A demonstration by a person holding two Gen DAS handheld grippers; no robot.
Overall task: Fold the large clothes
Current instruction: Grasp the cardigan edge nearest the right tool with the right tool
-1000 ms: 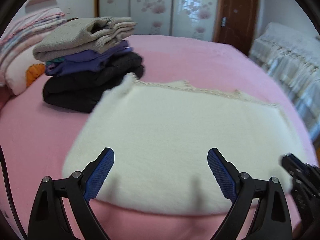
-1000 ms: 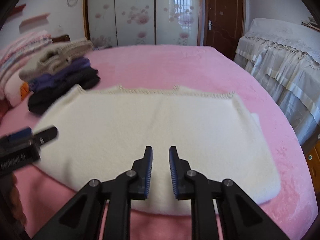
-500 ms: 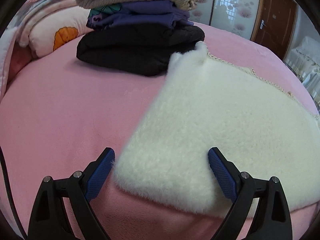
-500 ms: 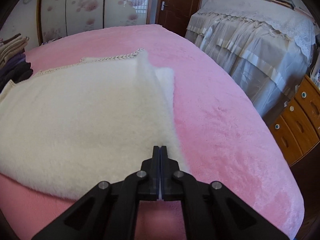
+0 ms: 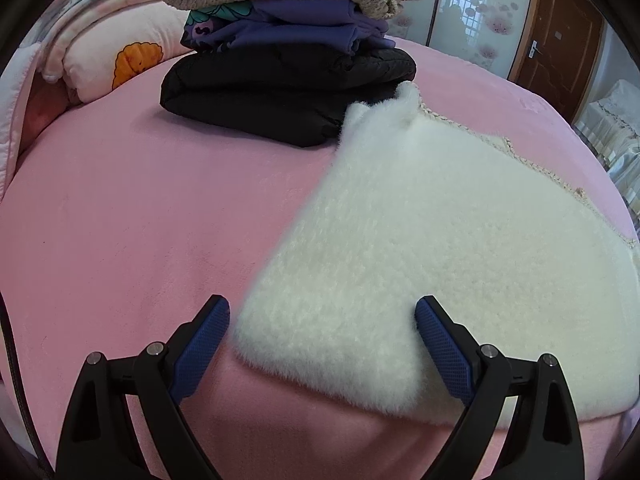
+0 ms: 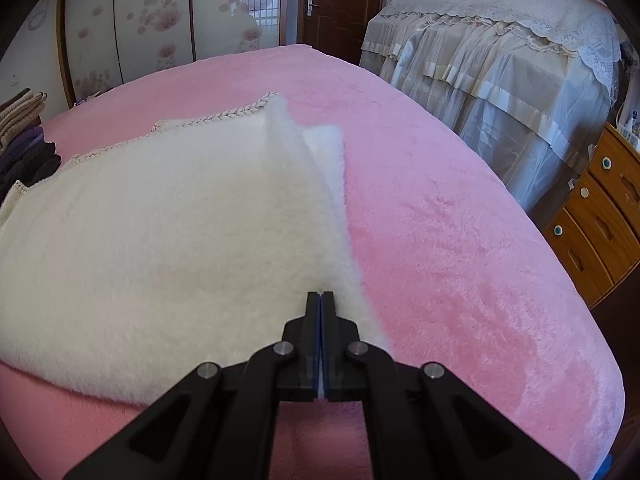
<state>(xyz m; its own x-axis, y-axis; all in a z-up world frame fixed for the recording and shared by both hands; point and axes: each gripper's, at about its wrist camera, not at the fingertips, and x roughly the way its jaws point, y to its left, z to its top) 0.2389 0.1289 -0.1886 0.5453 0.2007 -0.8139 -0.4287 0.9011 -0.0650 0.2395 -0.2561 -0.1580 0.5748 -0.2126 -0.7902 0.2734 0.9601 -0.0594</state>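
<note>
A cream fleece garment (image 5: 440, 248) lies spread flat on the pink bed (image 5: 140, 220), pile side up, with a braided trim (image 6: 224, 116) running along its far edge. It takes up the near part of the bed, its near hem lying close to the bed's front edge in both views.

The left gripper (image 5: 322, 320) stands wide, its blue-padded fingers (image 5: 202, 338) straddling the garment's near left corner. The left pad sits just off the fleece over pink bedding; the right pad lies over the pile. Neither pad presses on the cloth.

The right gripper (image 6: 321, 298) is fully closed at the garment's near right edge, pads together, with a sliver of white fleece showing in the seam between them. From that point a ridge of fabric runs away towards the far right corner, where the edge stands up and a second layer shows beneath.

A stack of folded clothes (image 5: 288, 52) sits at the far left of the bed: black at the bottom, purple in the middle, beige knit on top. The garment's far left corner touches the black item. A patterned pillow (image 5: 120, 56) lies left of the stack. A lace-covered piece of furniture (image 6: 500, 60) and a wooden drawer unit (image 6: 600, 216) stand to the right of the bed.
</note>
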